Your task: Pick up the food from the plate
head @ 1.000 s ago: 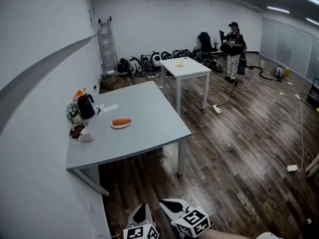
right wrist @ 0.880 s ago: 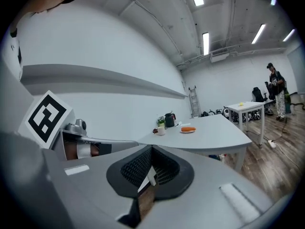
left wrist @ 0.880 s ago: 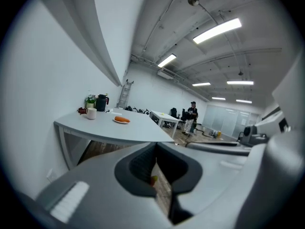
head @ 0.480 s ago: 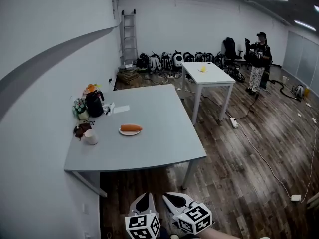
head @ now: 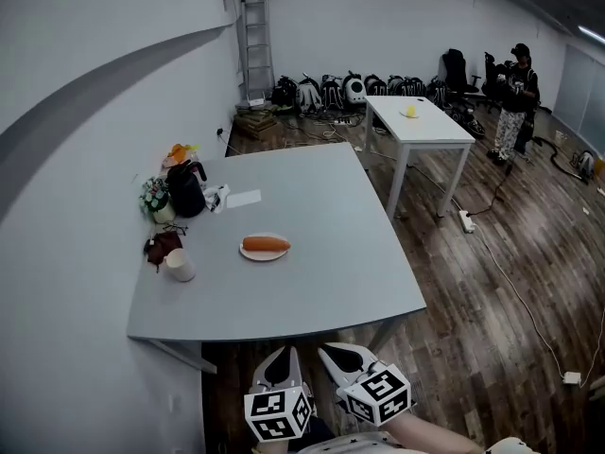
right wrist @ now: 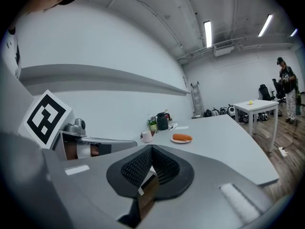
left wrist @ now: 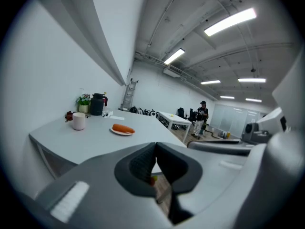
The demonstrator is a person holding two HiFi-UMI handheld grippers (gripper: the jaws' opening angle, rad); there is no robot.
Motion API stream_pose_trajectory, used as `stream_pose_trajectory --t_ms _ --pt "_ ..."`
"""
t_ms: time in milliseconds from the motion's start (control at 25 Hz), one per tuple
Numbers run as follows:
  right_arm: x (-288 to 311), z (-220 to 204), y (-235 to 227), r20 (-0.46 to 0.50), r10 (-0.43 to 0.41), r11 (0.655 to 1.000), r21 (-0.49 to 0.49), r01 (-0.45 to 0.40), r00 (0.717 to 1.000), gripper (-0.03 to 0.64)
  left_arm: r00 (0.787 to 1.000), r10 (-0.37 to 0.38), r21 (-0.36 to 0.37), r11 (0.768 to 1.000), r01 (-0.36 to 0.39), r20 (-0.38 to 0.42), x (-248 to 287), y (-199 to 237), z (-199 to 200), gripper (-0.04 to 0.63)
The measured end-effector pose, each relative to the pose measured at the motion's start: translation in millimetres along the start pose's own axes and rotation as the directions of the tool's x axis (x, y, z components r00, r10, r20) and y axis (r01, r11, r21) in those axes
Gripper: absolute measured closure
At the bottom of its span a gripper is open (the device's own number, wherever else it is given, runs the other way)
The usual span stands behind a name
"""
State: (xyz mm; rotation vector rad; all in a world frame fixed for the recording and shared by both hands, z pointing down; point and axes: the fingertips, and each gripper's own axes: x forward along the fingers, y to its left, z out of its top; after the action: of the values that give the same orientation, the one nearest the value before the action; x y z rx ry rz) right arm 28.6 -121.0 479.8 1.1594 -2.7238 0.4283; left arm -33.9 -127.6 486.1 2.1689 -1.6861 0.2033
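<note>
An orange, sausage-shaped piece of food (head: pixel 266 244) lies on a small white plate (head: pixel 248 252) near the middle of the grey table (head: pixel 312 282). Both grippers hang low in front of the table's near edge, well short of the plate. In the head view the left gripper (head: pixel 280 363) and right gripper (head: pixel 342 357) sit side by side at the bottom. The left gripper (left wrist: pixel 155 145) has its jaws together with nothing between them, and the food (left wrist: pixel 123 128) is far ahead. The right gripper (right wrist: pixel 151 148) is also shut and empty, with the food (right wrist: pixel 181 137) distant.
A white cup (head: pixel 180 266), a dark red object (head: pixel 161 246), a black kettle (head: pixel 186 189), a small flower pot (head: pixel 154 200) and a paper (head: pixel 244 199) sit along the table's left side. Beyond stand a white table (head: pixel 419 121), a ladder (head: pixel 255 45) and a person (head: pixel 518 88). Cables cross the wooden floor (head: pixel 501 282).
The head view has come closer to the grey table and turned left, so the plate sits nearer and more central. Both grippers stay low at the frame's bottom, still shut.
</note>
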Motion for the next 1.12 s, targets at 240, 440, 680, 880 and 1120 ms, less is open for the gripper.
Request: stream_pose_trajectory --t_ms 240,440,680,880,1120 --pt "107.1 46.5 -37.7 -0.009 -0.018 0.999 -0.037 0.018 1.0 0.617 1.0 0.002 0.039 0.999 -0.002 -0.008 84.3 57.9 54.7 0.588" --pt "196.5 77.6 -65.9 -0.006 -0.038 0.997 -0.071 0.037 0.999 0.617 1.0 -0.003 0.068 0.998 0.005 -0.026 157.7 104.9 88.8 0.588" --pt "265.3 94.7 -102.8 -0.013 -0.095 0.994 -0.055 0.094 0.995 0.617 0.998 -0.005 0.072 0.997 0.009 -0.065 215.7 145.9 104.9 0.588" --pt "300.2 84.7 -128.6 -0.092 -0.113 0.987 -0.122 0.101 0.989 0.617 0.995 -0.017 0.062 0.998 0.024 -0.098 247.9 159.9 101.6 0.588" --pt "345.4 55.6 -155.5 -0.279 -0.086 0.966 -0.26 0.011 0.956 0.617 0.99 -0.012 0.045 0.999 0.019 -0.143 278.5 176.4 90.5 0.588"
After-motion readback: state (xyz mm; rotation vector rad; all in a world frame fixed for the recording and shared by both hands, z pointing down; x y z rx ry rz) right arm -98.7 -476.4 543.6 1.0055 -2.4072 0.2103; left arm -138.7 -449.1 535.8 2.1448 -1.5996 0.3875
